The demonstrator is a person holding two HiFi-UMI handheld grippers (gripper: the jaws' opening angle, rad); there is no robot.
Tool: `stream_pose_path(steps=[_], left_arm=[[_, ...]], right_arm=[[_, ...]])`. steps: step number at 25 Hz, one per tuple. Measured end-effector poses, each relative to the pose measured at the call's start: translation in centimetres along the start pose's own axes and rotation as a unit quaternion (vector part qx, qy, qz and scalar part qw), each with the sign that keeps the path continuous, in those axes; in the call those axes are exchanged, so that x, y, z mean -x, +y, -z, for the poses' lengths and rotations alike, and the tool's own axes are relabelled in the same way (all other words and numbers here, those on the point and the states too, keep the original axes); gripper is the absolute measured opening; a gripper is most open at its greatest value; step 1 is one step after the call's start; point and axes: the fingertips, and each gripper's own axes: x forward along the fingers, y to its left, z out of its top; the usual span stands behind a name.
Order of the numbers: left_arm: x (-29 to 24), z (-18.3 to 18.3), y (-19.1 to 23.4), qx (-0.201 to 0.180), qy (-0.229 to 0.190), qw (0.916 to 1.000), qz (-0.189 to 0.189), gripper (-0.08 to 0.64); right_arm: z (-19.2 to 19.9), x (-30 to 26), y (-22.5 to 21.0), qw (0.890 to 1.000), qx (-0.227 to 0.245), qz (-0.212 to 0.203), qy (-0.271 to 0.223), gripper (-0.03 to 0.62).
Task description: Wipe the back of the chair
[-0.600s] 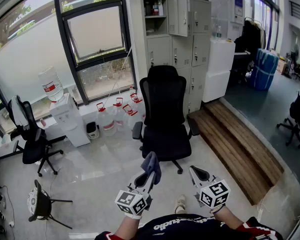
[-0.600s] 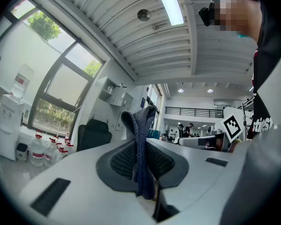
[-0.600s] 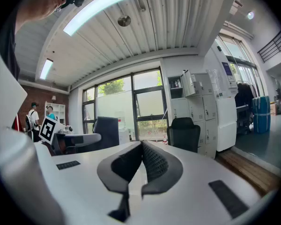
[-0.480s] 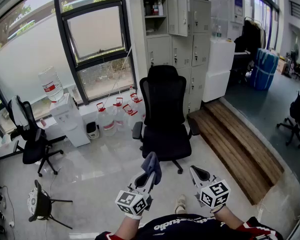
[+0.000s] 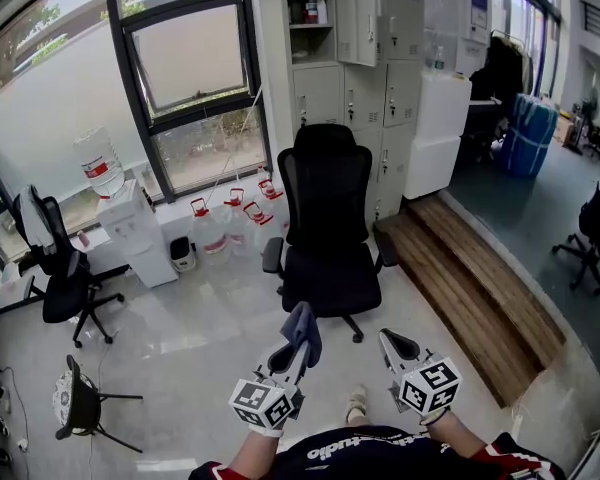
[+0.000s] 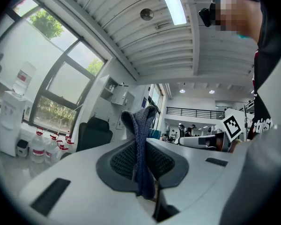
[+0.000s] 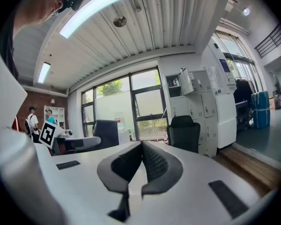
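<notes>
A black office chair [image 5: 327, 230] stands in the middle of the floor, its seat facing me and its mesh back toward the lockers. In the right gripper view the same chair [image 7: 183, 132] shows ahead, far off. My left gripper [image 5: 292, 346] is shut on a blue-grey cloth [image 5: 303, 330]; the cloth [image 6: 141, 149] is pinched between the jaws and sticks up past them. My right gripper [image 5: 392, 345] is shut with nothing in it, its jaws [image 7: 141, 156] touching. Both grippers hover low in front of me, well short of the chair.
Grey lockers [image 5: 365, 78] stand behind the chair. Water bottles [image 5: 230, 223] and a dispenser [image 5: 135, 233] line the window wall. A second black chair [image 5: 55, 268] is at the left, a wooden step [image 5: 480, 288] at the right, and a small stool [image 5: 75, 403] at the lower left.
The view has shifted slightly; the chair and room sit a little lower-left in the frame. Both grippers keep their pose and their hold.
</notes>
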Motion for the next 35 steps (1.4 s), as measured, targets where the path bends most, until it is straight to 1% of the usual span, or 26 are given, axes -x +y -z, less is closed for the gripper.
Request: stream_pose_path(steps=[8,15,20,26,31,35], left_arm=[[-1.6,0.9,1.6,0.014,0.008,0.9998,-0.01,0.055],[-6.2,0.5,4.7,0.017,0.012,0.9996,-0.019,0.054],[-11.3,-0.2,7.2,0.013,0.015,0.9994,-0.027,0.054],[-19.2,-1.5,10.2,-0.002,0.015,0.9993,-0.035,0.054],[-26.5,-1.7,10.9,-0.014,0.03,0.9991,-0.027,0.054],[-30.9,-1.6,11.4,-0.021,0.039,0.9985,-0.032,0.054]], right_arm=[[0.7,-1.9,-1.3,1.0,-0.004,-0.012,0.017,0.012],[0.2,-6.2,-4.8,0.999,-0.013,-0.023,0.029,0.012],[-0.8,-10.4,-8.8,0.999,-0.017,-0.033,0.034,0.012],[-2.7,-16.4,-14.2,0.998,-0.017,-0.056,0.033,0.012],[-4.1,-19.8,-20.3,0.997,-0.026,-0.063,0.032,0.014],[-4.8,-21.4,-25.0,0.997,-0.038,-0.064,0.023,0.014]])
